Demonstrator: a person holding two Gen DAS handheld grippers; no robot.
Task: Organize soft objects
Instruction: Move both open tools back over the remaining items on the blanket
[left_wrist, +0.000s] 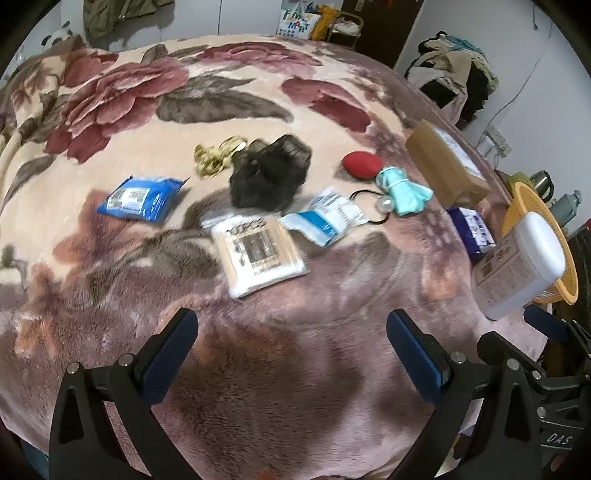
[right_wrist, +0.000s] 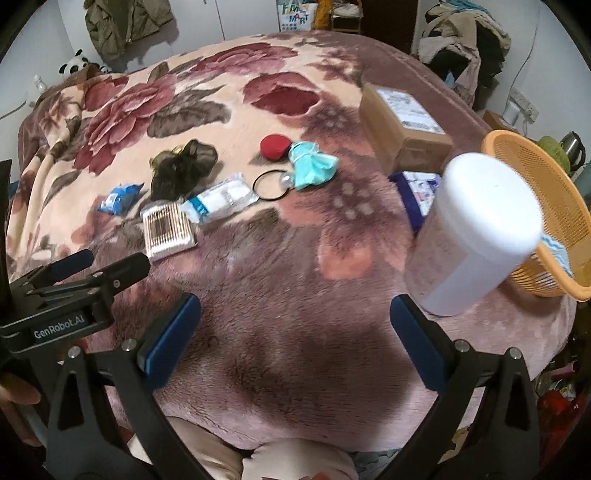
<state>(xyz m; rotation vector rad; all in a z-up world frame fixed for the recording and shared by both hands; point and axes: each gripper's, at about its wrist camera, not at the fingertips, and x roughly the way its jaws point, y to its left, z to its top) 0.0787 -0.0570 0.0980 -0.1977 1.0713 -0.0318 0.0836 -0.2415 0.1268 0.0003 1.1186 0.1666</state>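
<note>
Small items lie on a floral blanket (left_wrist: 258, 369): a blue tissue pack (left_wrist: 142, 199), a gold ribbon (left_wrist: 216, 157), a black mesh puff (left_wrist: 267, 177), a cotton swab pack (left_wrist: 258, 254), a white-blue pouch (left_wrist: 325, 219), a black hair tie (left_wrist: 373, 206), a red sponge (left_wrist: 362, 165) and a teal mask (left_wrist: 404, 192). The same items show in the right wrist view, such as the black puff (right_wrist: 184, 168), the swab pack (right_wrist: 168, 230) and the mask (right_wrist: 312, 166). My left gripper (left_wrist: 291, 347) is open and empty above the blanket. My right gripper (right_wrist: 295, 332) is open and empty.
An orange basket (right_wrist: 554, 206) stands at the right bed edge with a white-lidded wipe canister (right_wrist: 476, 236) in front of it. A cardboard box (right_wrist: 402, 125) and a dark blue pack (right_wrist: 419, 194) lie near them. Clothes pile up beyond the bed.
</note>
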